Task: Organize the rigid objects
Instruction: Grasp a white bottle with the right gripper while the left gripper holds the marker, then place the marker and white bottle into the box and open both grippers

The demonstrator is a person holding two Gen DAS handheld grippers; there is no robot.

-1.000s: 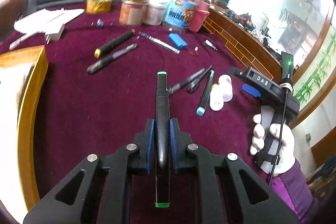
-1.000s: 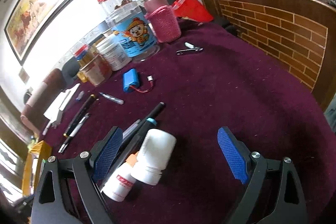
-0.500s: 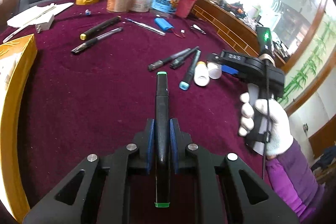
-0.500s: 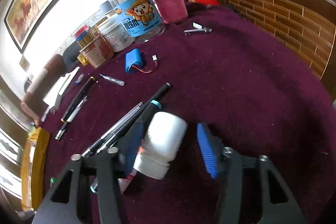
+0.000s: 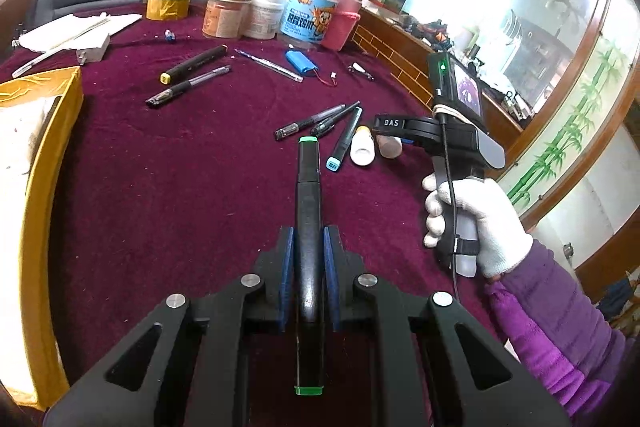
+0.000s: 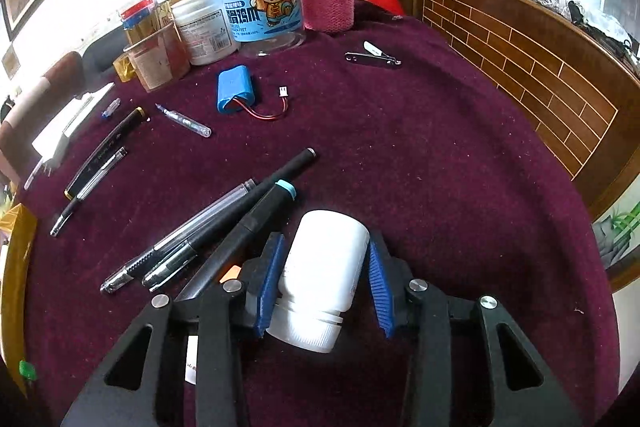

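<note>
— So, where does the left gripper (image 5: 308,267) stand?

— Angled down over the dark red tablecloth (image 5: 180,187), its blue pads clamped on the black barrel of a green-capped marker (image 5: 307,227). The marker runs straight along the gripper's line, one green end out front, the other back between the arms.

— And the right gripper (image 6: 324,275)?

— Tilted more steeply toward the cloth. Its jaws are closing around a white bottle (image 6: 324,267) that lies on its side, ribbed cap toward the camera. The left pad touches the bottle's side; on the right side a narrow gap shows along most of the pad.

— Can the hand be seen?

— From the left wrist view, yes: a white-gloved hand (image 5: 476,223) with a purple sleeve (image 5: 560,339) grips the right tool's handle from below, fingers wrapped round it, a cable running down past the knuckles.

— What lies near the bottle?

— Just left of it, a teal-capped marker (image 6: 256,223), a black pen (image 6: 240,211) and a clear pen (image 6: 180,239), lying side by side. Farther off, a blue battery pack (image 6: 234,89) with red wires, and a nail clipper (image 6: 372,57).
</note>
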